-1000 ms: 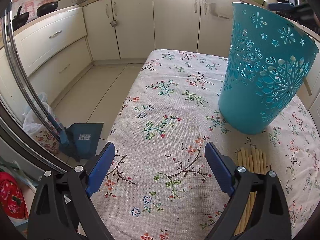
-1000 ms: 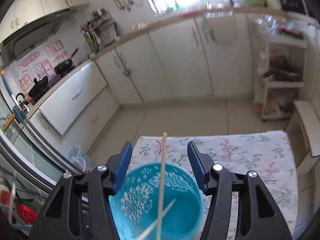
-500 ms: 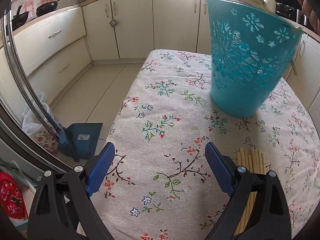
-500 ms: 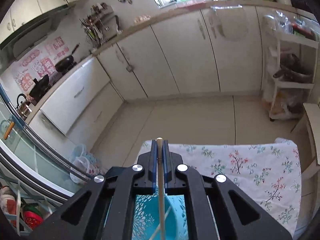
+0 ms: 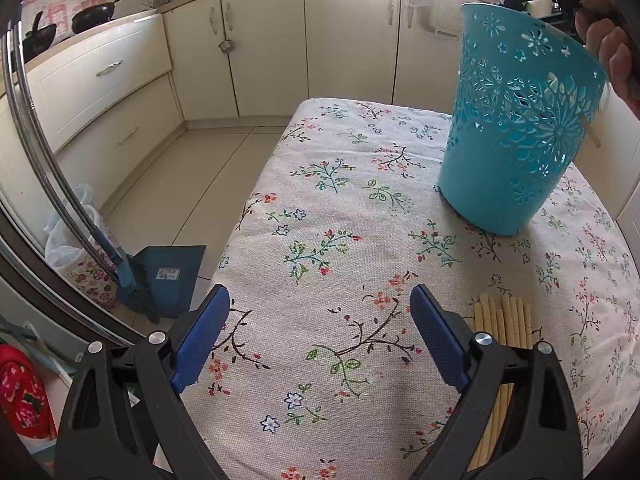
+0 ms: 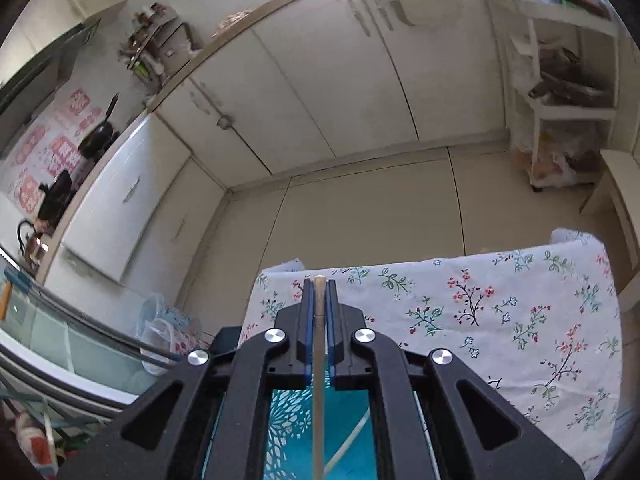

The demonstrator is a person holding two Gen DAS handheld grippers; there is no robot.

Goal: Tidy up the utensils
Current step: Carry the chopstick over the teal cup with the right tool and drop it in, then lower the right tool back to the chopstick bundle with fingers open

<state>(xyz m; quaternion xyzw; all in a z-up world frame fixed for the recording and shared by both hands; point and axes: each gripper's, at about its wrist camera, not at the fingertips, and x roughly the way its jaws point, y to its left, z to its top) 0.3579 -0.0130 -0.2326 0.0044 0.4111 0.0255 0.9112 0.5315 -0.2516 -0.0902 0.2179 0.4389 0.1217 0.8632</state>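
Note:
A teal cut-out basket [image 5: 516, 136] stands tilted on the floral tablecloth [image 5: 340, 208] at the far right. A person's hand [image 5: 608, 48] holds my right gripper above its rim. My right gripper [image 6: 319, 284] is shut on a pale wooden chopstick [image 6: 319, 360], which runs down into the basket [image 6: 288, 420] beneath the fingers. A second chopstick [image 6: 348, 440] leans inside. A bundle of several chopsticks [image 5: 506, 320] lies flat on the cloth, just right of my left gripper [image 5: 318, 296]. That gripper hovers open over the cloth with nothing between its fingers.
The table's left edge drops to a tiled floor, where a blue dustpan [image 5: 168, 276] and a plastic bag [image 5: 68, 240] sit. Cream cabinets [image 5: 348, 40] line the far wall. A white shelf rack [image 6: 560, 100] stands beyond the table's far right corner.
My right gripper's jaws have closed on the upright chopstick above the basket. The basket slid left and tilted, then came partly back to the right. The left gripper has stayed put.

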